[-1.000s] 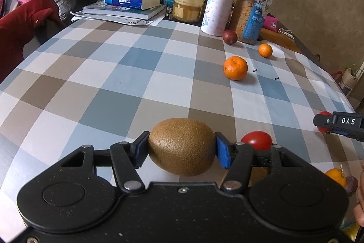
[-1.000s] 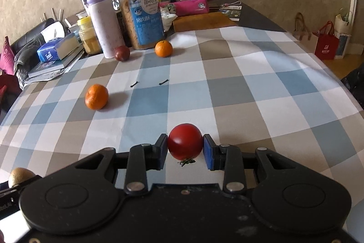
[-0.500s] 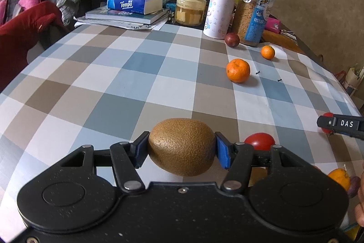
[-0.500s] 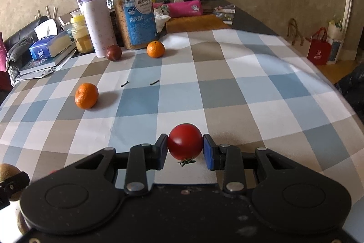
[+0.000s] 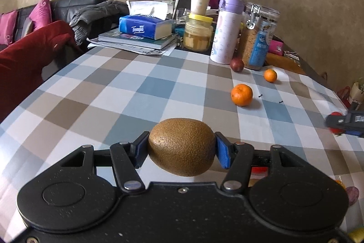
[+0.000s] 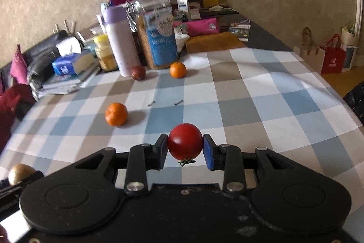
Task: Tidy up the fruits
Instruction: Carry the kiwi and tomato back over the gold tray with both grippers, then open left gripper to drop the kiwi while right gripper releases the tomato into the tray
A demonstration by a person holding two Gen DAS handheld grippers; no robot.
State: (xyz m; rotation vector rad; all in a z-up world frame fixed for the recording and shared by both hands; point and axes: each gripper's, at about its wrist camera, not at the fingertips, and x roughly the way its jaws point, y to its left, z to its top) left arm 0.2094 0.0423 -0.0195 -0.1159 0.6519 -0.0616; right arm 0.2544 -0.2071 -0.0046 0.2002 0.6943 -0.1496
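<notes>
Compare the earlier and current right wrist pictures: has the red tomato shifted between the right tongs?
No. The tomato sits clamped between the same blue pads of the right tongs, stem down; only the checked tablecloth behind has slid.

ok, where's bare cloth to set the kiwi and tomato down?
Free: the checked cloth between the book stack and the near orange; also the right half past the far orange. Crowded: the back edge around the bottle and jar.
</notes>
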